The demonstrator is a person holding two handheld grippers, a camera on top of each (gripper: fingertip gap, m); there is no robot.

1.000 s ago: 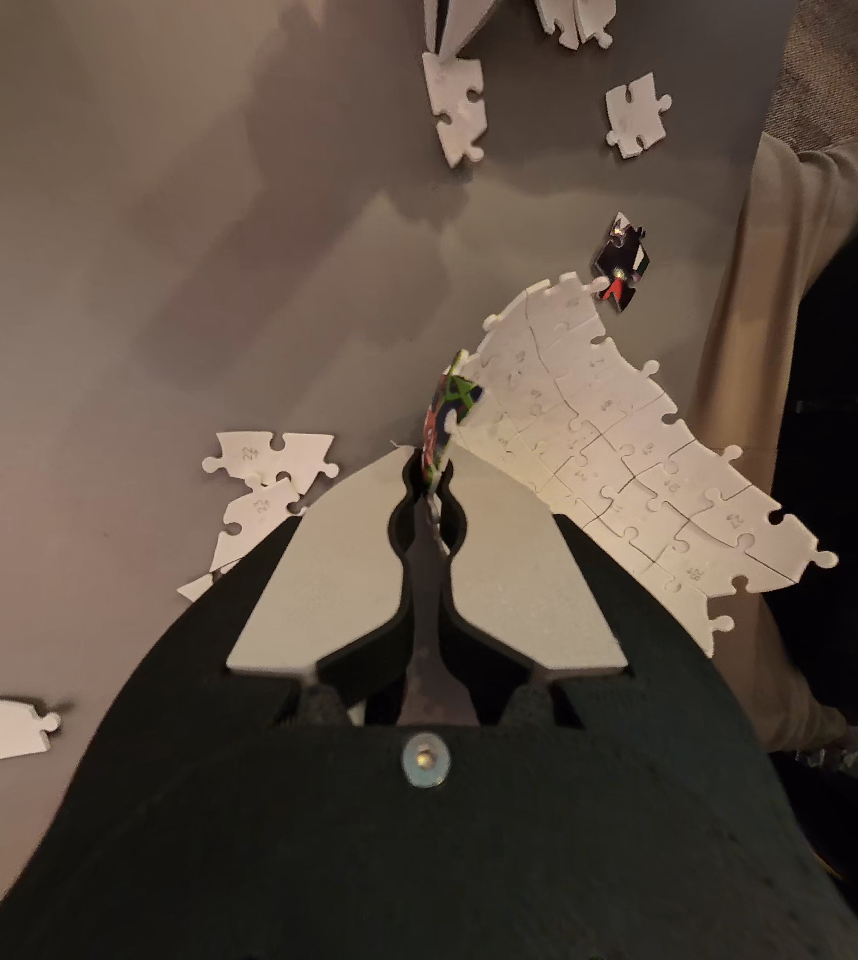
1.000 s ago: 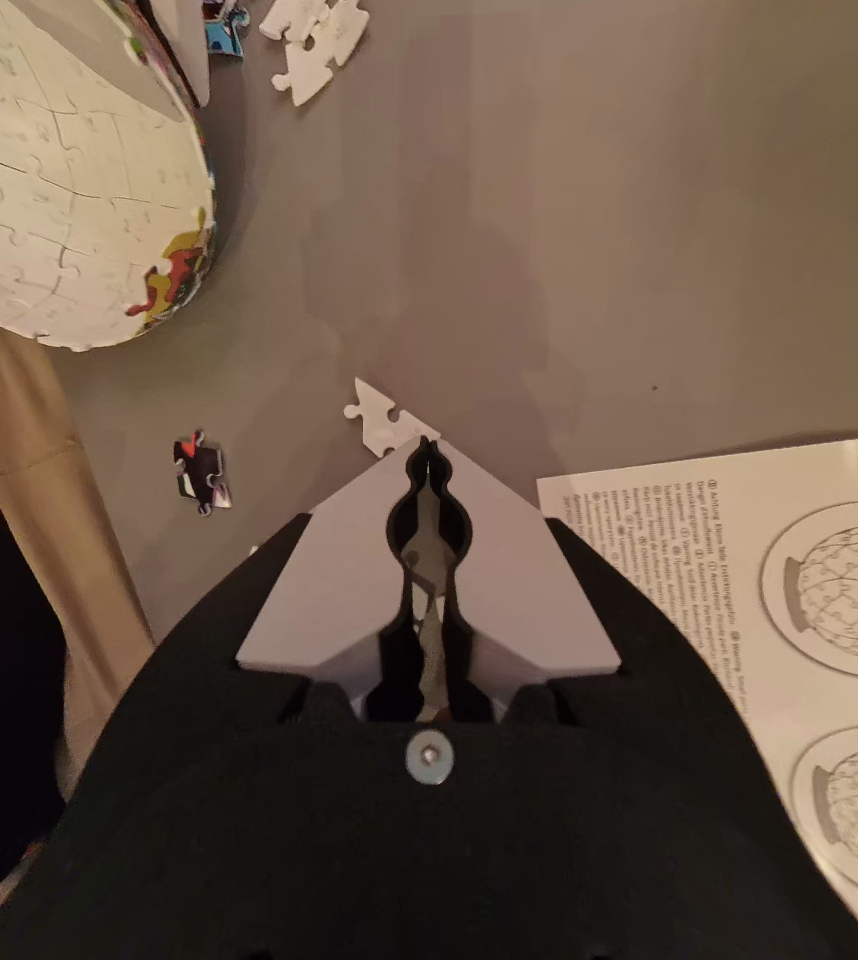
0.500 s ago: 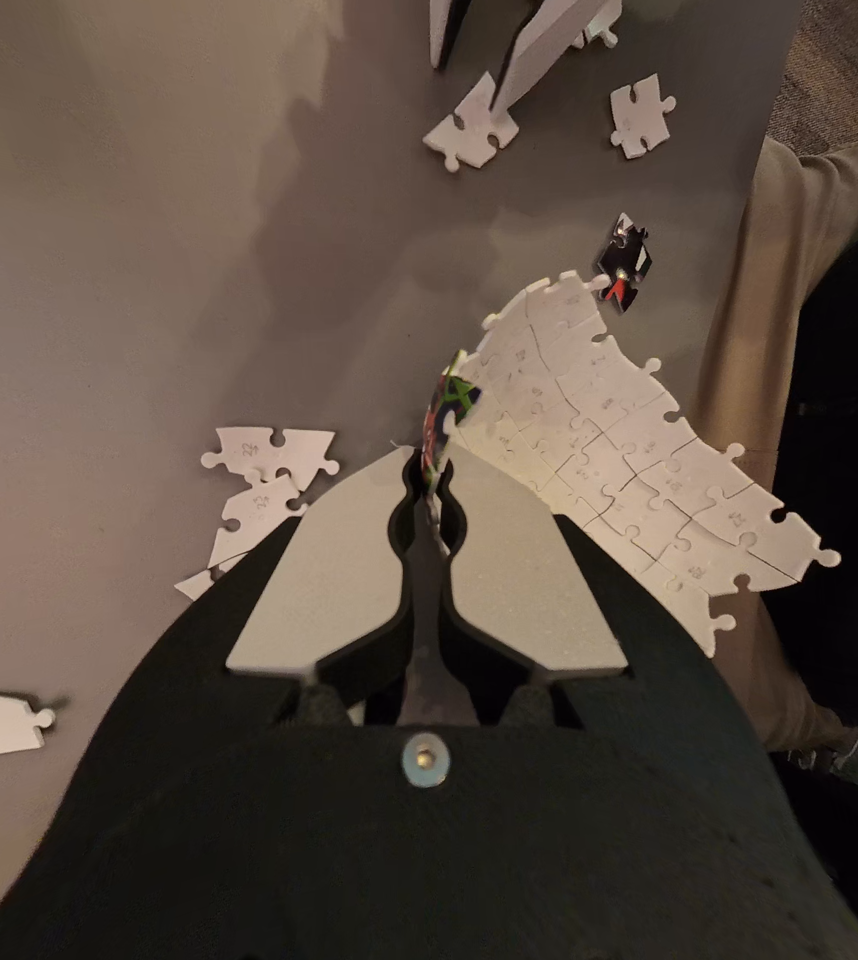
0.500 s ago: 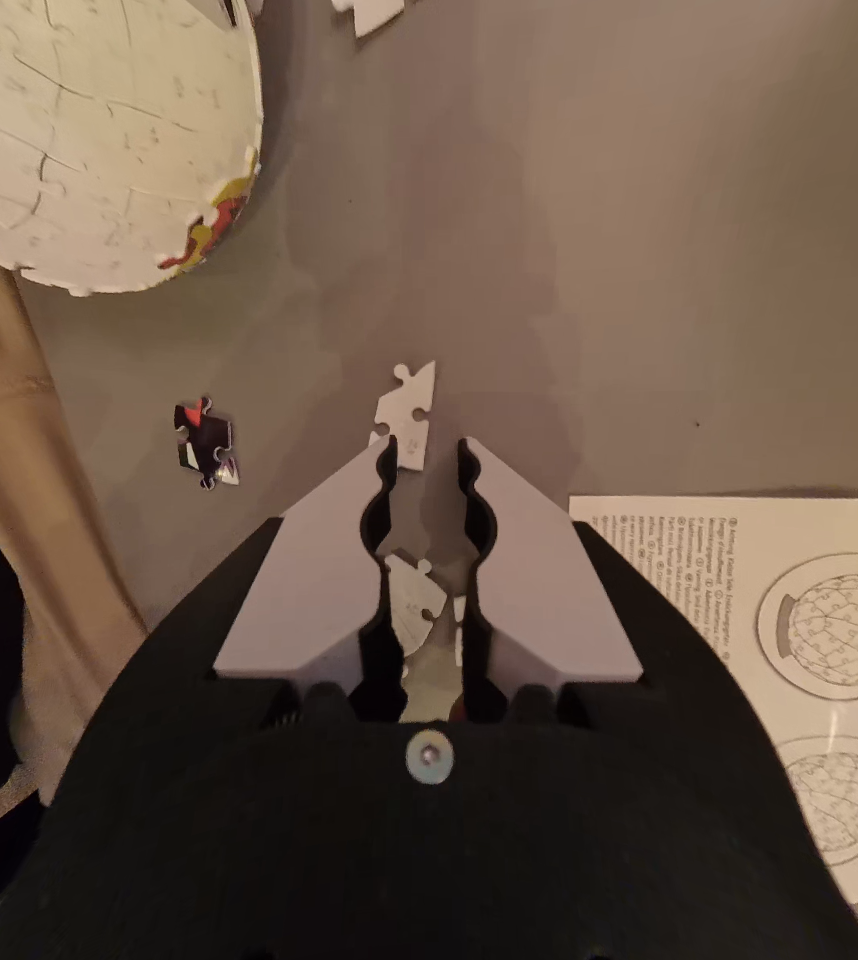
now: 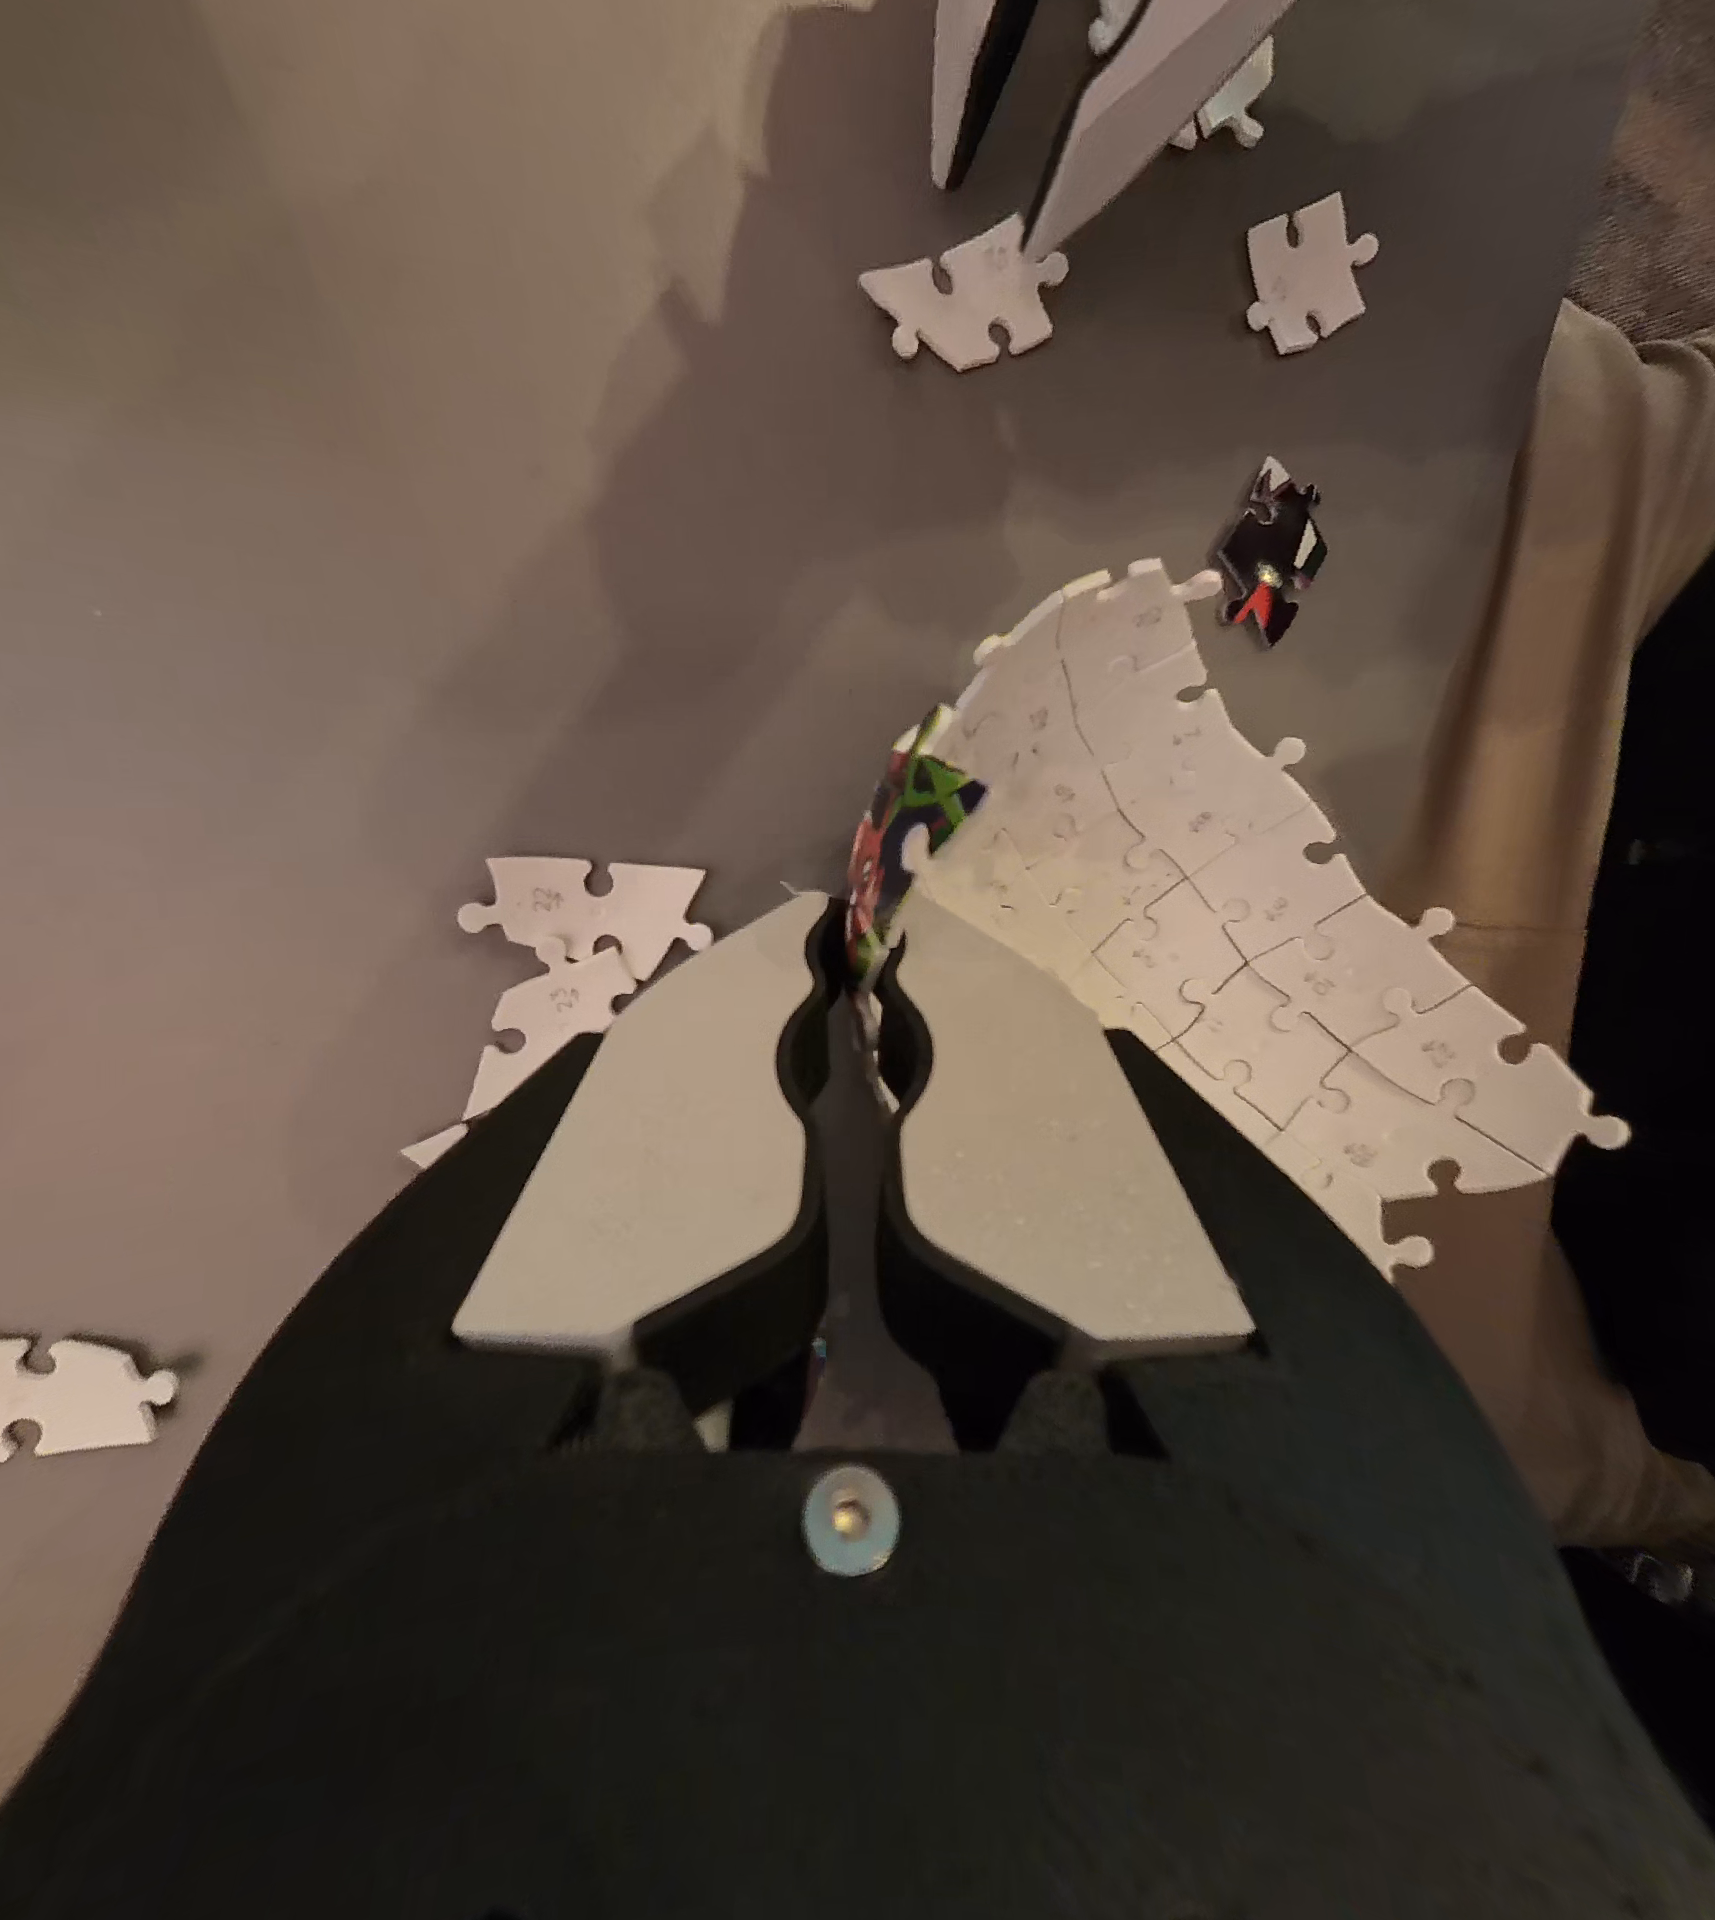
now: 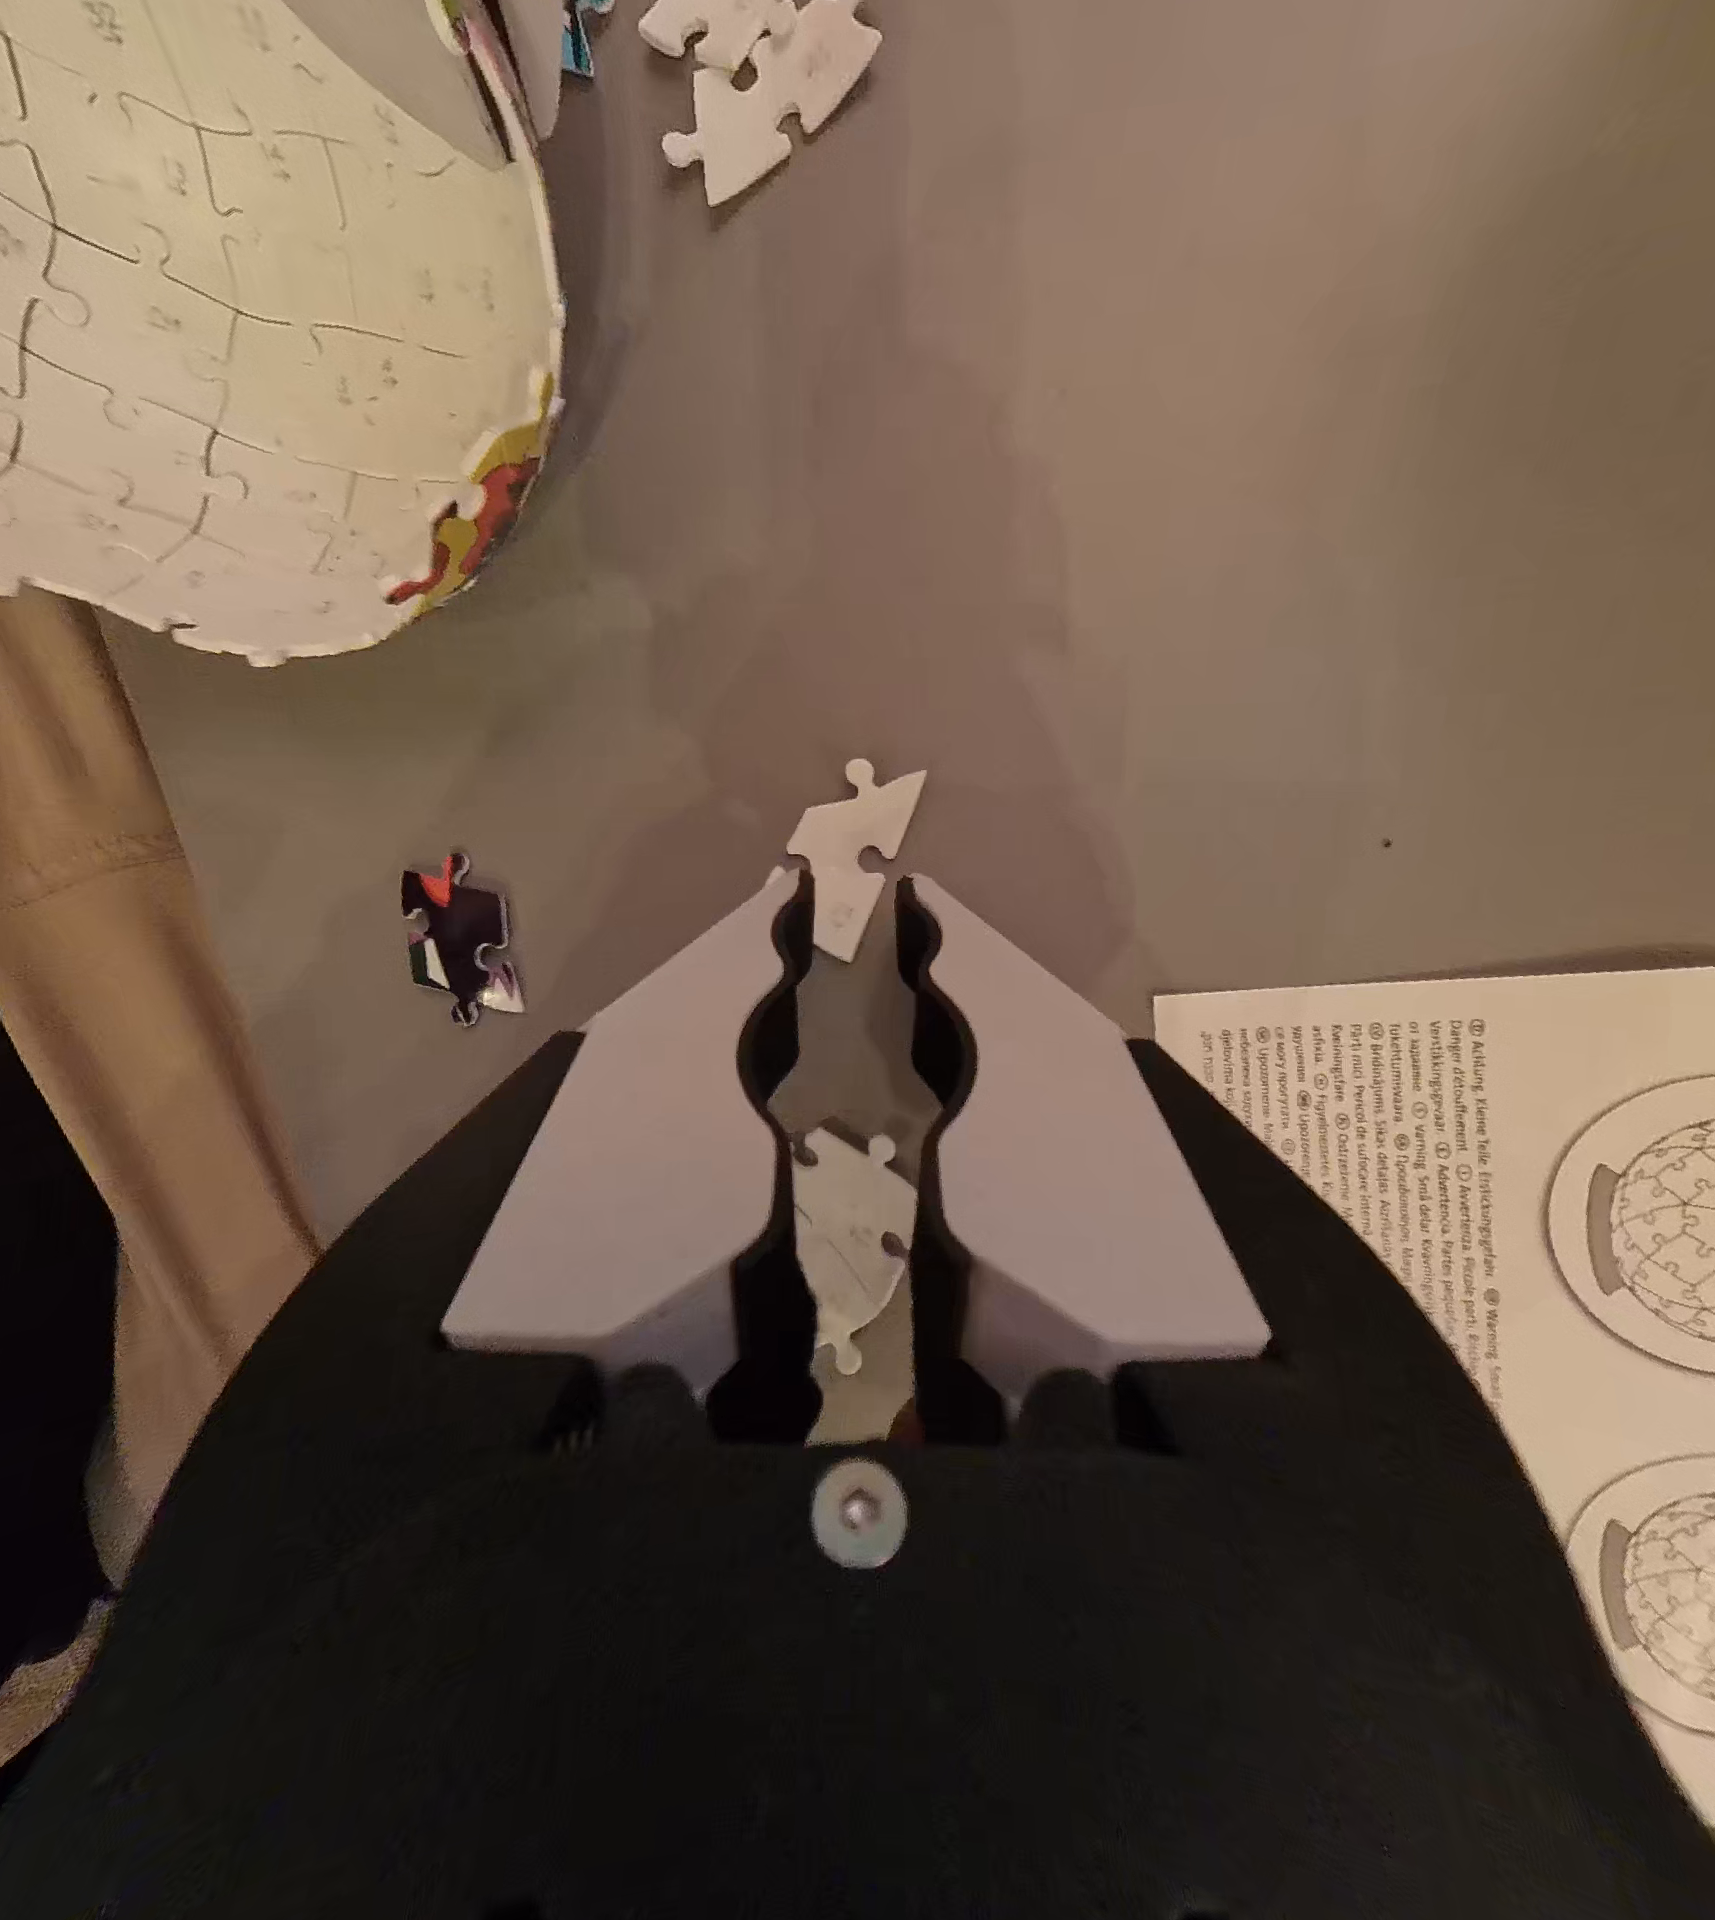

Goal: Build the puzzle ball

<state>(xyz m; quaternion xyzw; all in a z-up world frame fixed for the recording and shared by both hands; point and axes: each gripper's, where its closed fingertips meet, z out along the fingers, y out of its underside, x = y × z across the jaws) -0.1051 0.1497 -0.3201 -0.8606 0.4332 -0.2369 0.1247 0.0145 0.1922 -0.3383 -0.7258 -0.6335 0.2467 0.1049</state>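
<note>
My left gripper (image 5: pixel 858 930) is shut on the edge of a curved puzzle-ball shell (image 5: pixel 1196 883), white inside and coloured outside, and holds it on edge on the grey table. The shell also shows at the upper left of the right wrist view (image 6: pixel 209 312). My right gripper (image 6: pixel 853 894) is open, with a white joined pair of pieces (image 6: pixel 858 847) lying between its tips. In the left wrist view the right gripper (image 5: pixel 993 213) stands at the top, one finger touching that pair (image 5: pixel 967 301).
A dark printed piece (image 6: pixel 458 935) lies left of the right gripper. Loose white pieces lie on the table (image 5: pixel 583 914) (image 5: pixel 32 1403) (image 5: pixel 1310 275) (image 6: pixel 770 94). An instruction sheet (image 6: pixel 1559 1351) lies at the right. Beige cloth (image 5: pixel 1611 623) lines the table edge. There is about 12 cm between the tips of the two grippers.
My right gripper was shut and has opened, and it now straddles the white joined pair, which has turned on the table. My left gripper still holds the shell in the same place.
</note>
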